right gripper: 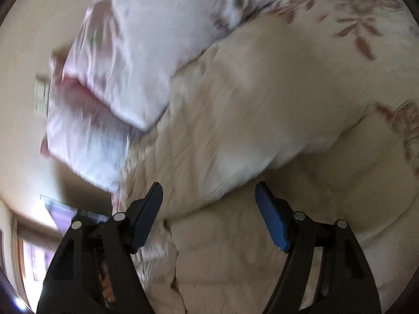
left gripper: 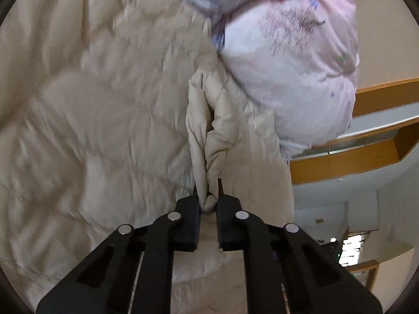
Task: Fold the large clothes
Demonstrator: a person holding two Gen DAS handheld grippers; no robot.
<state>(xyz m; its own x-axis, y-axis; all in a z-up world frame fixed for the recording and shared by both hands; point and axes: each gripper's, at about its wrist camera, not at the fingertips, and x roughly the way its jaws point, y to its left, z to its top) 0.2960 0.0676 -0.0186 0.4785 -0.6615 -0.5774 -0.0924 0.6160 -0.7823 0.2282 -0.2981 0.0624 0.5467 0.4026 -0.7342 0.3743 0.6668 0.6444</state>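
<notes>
A large cream quilted puffer garment [left gripper: 99,130] lies spread over the bed. My left gripper [left gripper: 208,185] is shut on a bunched fold of the cream garment, which runs up from the jaws as a twisted ridge [left gripper: 201,120]. In the right wrist view the same cream garment [right gripper: 235,110] fills the middle. My right gripper [right gripper: 208,191] is open and empty, its blue-padded fingers [right gripper: 272,219] hovering just over the cream fabric.
A pale pink and white patterned duvet [left gripper: 288,60] is piled beside the garment; it also shows in the right wrist view [right gripper: 117,65]. A floral bedsheet [right gripper: 366,13] lies at the far right. Wooden shelving [left gripper: 366,136] and a wall stand beyond the bed edge.
</notes>
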